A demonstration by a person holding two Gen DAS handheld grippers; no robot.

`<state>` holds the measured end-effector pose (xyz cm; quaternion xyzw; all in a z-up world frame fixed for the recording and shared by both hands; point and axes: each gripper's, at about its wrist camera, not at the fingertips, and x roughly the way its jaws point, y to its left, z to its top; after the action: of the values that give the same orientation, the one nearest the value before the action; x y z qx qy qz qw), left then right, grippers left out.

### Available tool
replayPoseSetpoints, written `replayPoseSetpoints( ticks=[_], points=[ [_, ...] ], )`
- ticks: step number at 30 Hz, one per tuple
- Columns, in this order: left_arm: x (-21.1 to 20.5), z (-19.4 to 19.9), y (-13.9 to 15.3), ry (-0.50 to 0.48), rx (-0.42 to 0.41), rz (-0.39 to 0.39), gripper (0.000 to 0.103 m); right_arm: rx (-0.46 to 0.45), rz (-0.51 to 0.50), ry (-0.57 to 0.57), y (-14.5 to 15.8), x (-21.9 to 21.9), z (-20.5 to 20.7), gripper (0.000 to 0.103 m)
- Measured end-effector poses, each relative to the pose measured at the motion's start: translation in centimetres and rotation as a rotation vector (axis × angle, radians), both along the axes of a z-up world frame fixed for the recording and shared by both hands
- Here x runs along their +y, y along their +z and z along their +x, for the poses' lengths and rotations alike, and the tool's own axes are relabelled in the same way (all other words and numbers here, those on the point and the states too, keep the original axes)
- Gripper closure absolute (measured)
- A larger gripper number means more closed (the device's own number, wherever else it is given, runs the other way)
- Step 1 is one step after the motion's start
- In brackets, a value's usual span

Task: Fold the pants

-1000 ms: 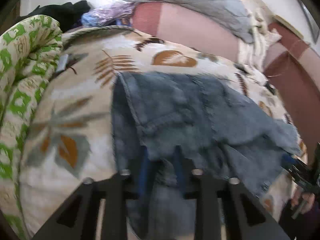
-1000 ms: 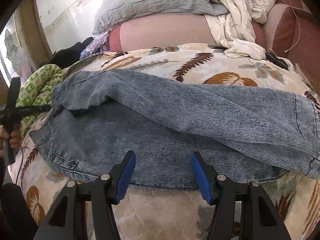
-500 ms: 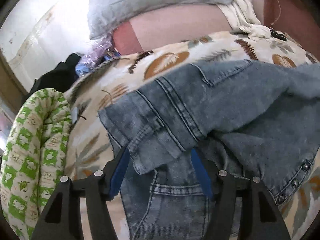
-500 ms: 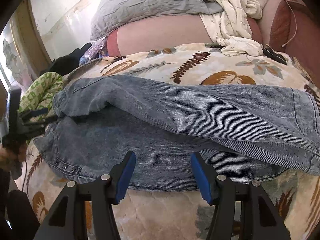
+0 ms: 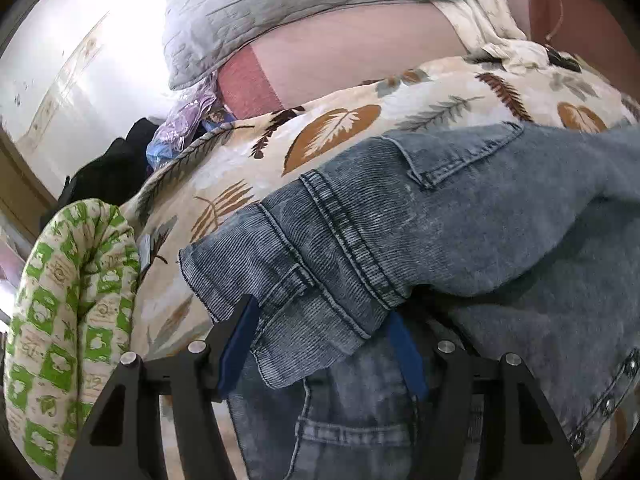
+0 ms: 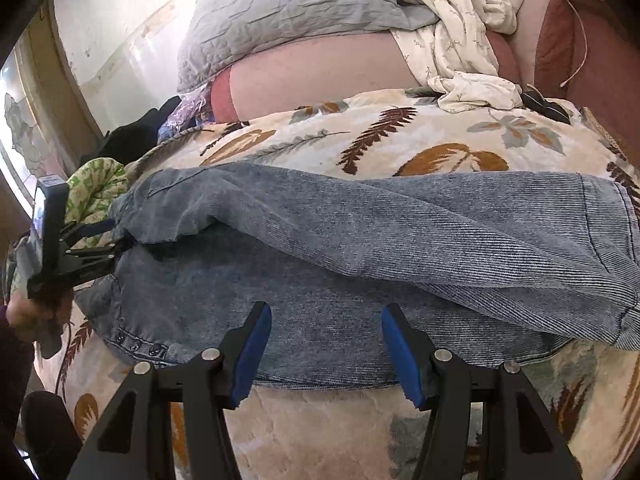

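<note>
**Waistband let go after the first fold**

The pants (image 6: 360, 264) lie across the leaf-print bedspread (image 6: 400, 140), one leg doubled lengthwise over the other, waist end toward the green quilt roll (image 5: 72, 300). At that waist end the left claw (image 5: 320, 344), pinched on the denim a second ago, has just been opening; its jaws now stand spread with the waistband corner loose between them, no pad pressing. That reads as the lengthwise fold laid down and released. The right claw (image 6: 326, 344) hovers spread at the near edge of the pants, holding nothing. A crosswise fold likely comes next.
</note>
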<state>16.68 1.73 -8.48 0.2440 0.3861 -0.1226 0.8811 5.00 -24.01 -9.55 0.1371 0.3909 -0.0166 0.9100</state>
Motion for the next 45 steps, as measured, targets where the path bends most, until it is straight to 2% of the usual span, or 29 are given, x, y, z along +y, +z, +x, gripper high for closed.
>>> replayPoseSetpoints(
  ticks=[1,3,4,8,11,15,18,20,23,26,28,30,32,33,35,39,42,45],
  points=[
    [0.1,0.2,0.0,0.006,0.003,-0.015,0.039,-0.002,0.002,-0.001,0.0,0.0,0.0,0.042],
    [0.4,0.3,0.2,0.006,0.012,-0.052,0.056,-0.013,-0.003,-0.005,0.2,-0.1,-0.2,0.042],
    [0.5,0.3,0.2,-0.009,0.030,-0.078,0.073,-0.020,-0.008,-0.009,0.3,-0.1,-0.2,0.042],
    [0.4,0.1,0.6,-0.026,0.020,-0.106,0.088,-0.022,-0.005,-0.003,0.4,-0.1,-0.2,0.042],
    [0.7,0.1,1.4,-0.034,0.018,-0.146,0.090,-0.030,0.039,0.041,0.4,0.3,0.0,0.042],
    [1.1,-1.1,2.8,-0.067,-0.014,-0.147,0.091,-0.004,0.274,0.134,-0.2,1.2,1.7,0.042],
    [1.6,-2.3,3.7,-0.095,-0.035,-0.139,0.091,-0.008,0.382,0.158,-0.4,2.8,3.7,0.042],
    [1.9,-2.9,4.1,-0.107,-0.040,-0.139,0.091,0.001,0.514,0.171,-1.0,3.9,5.6,0.030],
    [2.1,-3.3,4.4,-0.115,-0.046,-0.140,0.091,0.037,0.746,0.104,-3.5,5.0,8.3,0.027],
    [2.1,-3.3,4.5,-0.114,-0.047,-0.148,0.091,0.036,0.857,-0.013,-5.8,5.3,9.8,0.027],
    [2.1,-3.4,4.5,-0.113,-0.048,-0.152,0.091,-0.023,0.896,-0.066,-5.8,5.1,10.0,0.027],
    [2.2,-3.5,4.4,-0.110,-0.048,-0.159,0.091,-0.080,0.926,-0.108,-5.5,4.8,10.3,0.041],
    [2.3,-3.8,4.4,-0.106,-0.051,-0.164,0.091,-0.072,0.902,-0.161,-5.7,4.5,10.5,0.091],
    [2.4,-4.1,4.5,-0.107,-0.049,-0.170,0.091,-0.061,0.893,-0.176,-5.9,4.5,10.5,0.096],
    [2.5,-4.7,4.6,-0.109,-0.050,-0.173,0.091,-0.062,0.862,-0.163,-5.5,4.8,9.9,0.096],
    [3.1,-7.2,5.3,-0.122,-0.085,-0.165,0.091,-0.116,0.722,-0.100,-2.4,6.3,7.5,0.096],
    [4.2,-9.3,6.1,-0.123,-0.096,-0.178,0.091,-0.141,0.701,-0.050,-0.3,6.8,5.3,0.096],
    [5.4,-11.6,6.0,-0.121,-0.082,-0.180,0.091,-0.112,0.695,-0.013,0.2,7.7,3.6,0.096]
  ],
)
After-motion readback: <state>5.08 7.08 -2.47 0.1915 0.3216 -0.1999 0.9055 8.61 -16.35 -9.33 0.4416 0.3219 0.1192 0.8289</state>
